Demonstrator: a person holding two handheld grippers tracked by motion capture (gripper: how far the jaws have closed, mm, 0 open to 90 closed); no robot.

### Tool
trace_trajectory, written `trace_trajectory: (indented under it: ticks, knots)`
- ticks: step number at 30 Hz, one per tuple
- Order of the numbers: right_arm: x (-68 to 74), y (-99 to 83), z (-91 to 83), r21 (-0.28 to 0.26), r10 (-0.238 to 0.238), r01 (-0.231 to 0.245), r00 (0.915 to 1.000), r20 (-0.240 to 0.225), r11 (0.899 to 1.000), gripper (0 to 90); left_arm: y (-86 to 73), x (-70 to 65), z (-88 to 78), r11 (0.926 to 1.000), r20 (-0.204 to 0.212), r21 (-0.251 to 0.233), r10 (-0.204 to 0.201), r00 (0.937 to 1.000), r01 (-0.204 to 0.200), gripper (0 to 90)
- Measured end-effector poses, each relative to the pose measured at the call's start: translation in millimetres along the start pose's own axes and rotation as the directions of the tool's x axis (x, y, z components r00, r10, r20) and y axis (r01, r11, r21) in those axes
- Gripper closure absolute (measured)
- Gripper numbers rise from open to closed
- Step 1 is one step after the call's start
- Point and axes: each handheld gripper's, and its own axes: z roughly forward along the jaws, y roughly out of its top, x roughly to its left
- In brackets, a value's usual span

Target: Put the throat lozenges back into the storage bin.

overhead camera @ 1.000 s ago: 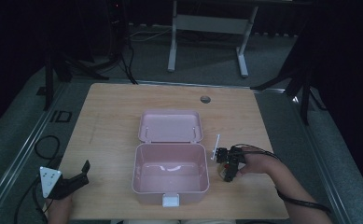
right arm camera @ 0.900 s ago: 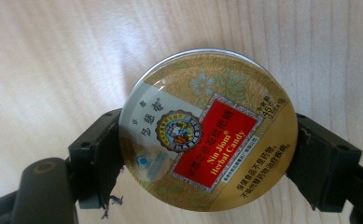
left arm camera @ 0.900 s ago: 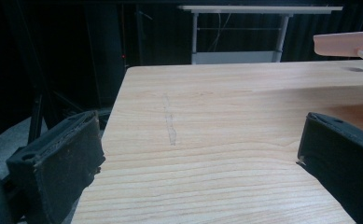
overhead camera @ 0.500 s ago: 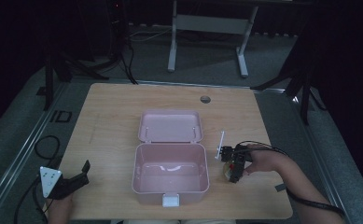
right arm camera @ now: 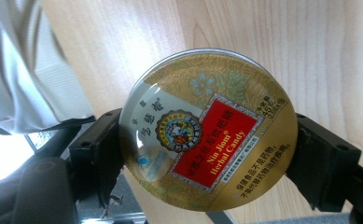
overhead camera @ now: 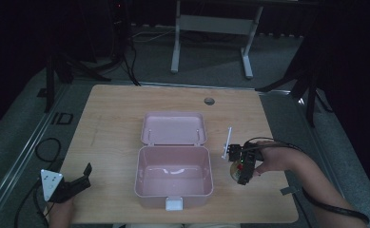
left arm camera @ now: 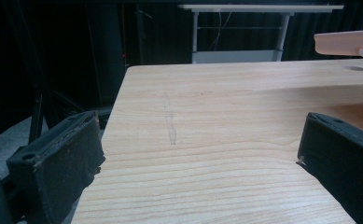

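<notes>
Candy tin (right arm camera: 206, 133), round, rigid, light and probably slick metal, sits clamped by its rim in your right claw (overhead camera: 242, 167) at three o'clock of the open pink box (overhead camera: 173, 176) on the worktop (overhead camera: 111, 118), while your left claw (overhead camera: 80, 178) gapes empty.

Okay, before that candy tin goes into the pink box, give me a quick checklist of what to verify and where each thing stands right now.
1. Grip on the Nin Jiom herbal candy tin: the right gripper has a jaw on each side of its rim. Ok.
2. Tin lifted off the table: cannot tell; in the high view the gripper covers most of it.
3. Pink box open: lid folded back, flat behind it. Ok.
4. Space inside the box: interior looks empty. Ok.
5. Path to the box: a white stick-like object lies just beyond the right gripper, not between it and the box. Ok.
6. Left gripper: open, near the table's left front corner, away from the box. Ok.
</notes>
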Motion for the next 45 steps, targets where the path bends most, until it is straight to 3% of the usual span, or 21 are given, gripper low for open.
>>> trace_trajectory:
  ticks: [9, 15, 23, 24, 32, 45]
  knots:
    - [13.6, 3.9, -52.8, -0.032, -0.013, 0.014, 0.9989, 0.045, 0.999, 20.1, 0.1, 0.1, 0.0, 1.0, 0.001, 0.002, 0.0, 1.0, 0.0, 0.5]
    - [21.2, 14.5, -71.5, -0.04, -0.036, 0.038, 0.9978, 0.056, 0.998, 20.1, 0.1, 0.2, 0.1, 1.0, 0.001, 0.003, 0.0, 1.0, 0.0, 0.5]
    - [31.1, 38.6, -75.9, -0.042, -0.076, 0.078, 0.9961, 0.046, 0.996, 20.1, 0.1, 0.2, 0.1, 1.0, 0.002, 0.003, 0.001, 1.0, -0.001, 0.5]
    - [34.1, 47.7, -75.9, -0.039, -0.1, 0.101, 0.994, 0.044, 0.994, 20.1, 0.2, 0.2, 0.1, 1.0, 0.002, 0.003, 0.001, 1.0, -0.001, 0.5]
    - [46.0, 81.0, -77.7, -0.039, -0.161, 0.162, 0.9863, 0.036, 0.986, 20.1, 0.1, 0.6, 0.0, 1.0, 0.005, 0.003, -0.002, 1.0, 0.002, 0.5]
    - [62.1, 115.7, -74.3, -0.034, -0.236, 0.237, 0.9713, 0.029, 0.971, 20.1, 0.2, 0.6, 0.1, 1.0, 0.006, 0.005, -0.001, 1.0, 0.001, 0.5]
